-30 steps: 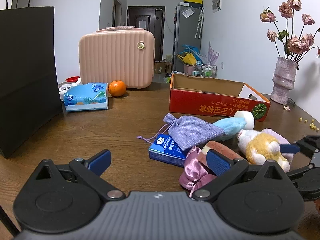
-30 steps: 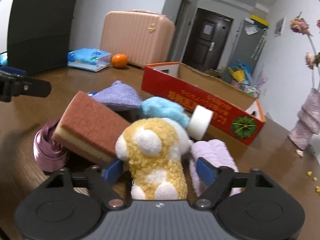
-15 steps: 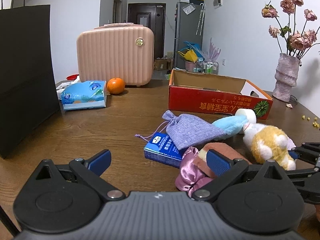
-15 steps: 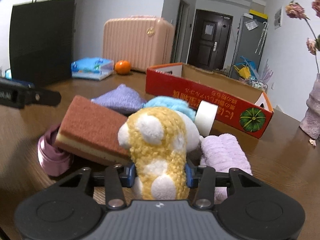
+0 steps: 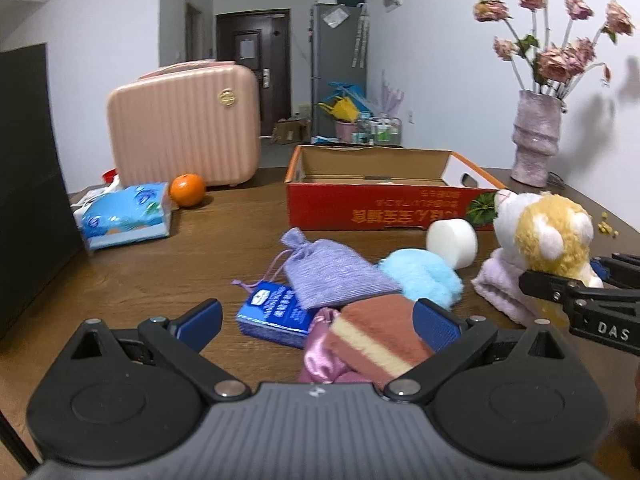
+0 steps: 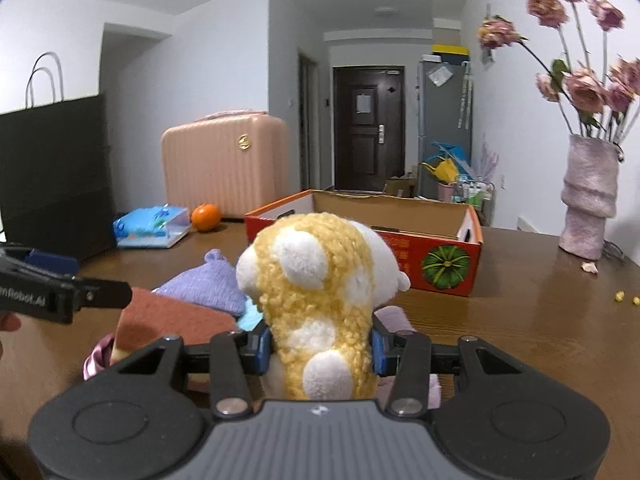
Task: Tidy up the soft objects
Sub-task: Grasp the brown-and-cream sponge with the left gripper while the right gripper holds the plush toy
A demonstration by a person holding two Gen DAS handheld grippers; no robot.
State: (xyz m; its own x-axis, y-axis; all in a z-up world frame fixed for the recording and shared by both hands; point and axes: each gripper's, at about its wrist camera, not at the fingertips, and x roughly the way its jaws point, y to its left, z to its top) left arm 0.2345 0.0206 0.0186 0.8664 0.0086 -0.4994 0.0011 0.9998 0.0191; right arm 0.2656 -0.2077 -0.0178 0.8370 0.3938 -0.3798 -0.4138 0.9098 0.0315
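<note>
The right tool (image 6: 320, 350) has just closed and pinches the plush toy (image 6: 320, 300) by its lower body, in front of the cardboard box (image 6: 440, 264). The step in hand is carrying this toy to the box; the next move likely calls for clearing the near wall before letting go. The left tool (image 5: 316, 318) is spread and holds nothing, over the sponge (image 5: 376, 336) in the pile before the box.

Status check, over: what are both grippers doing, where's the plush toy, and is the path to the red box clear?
Right gripper shut on plush toy, lifted. Left gripper open, empty, over sponge. Red box ahead, open, nothing between.
</note>
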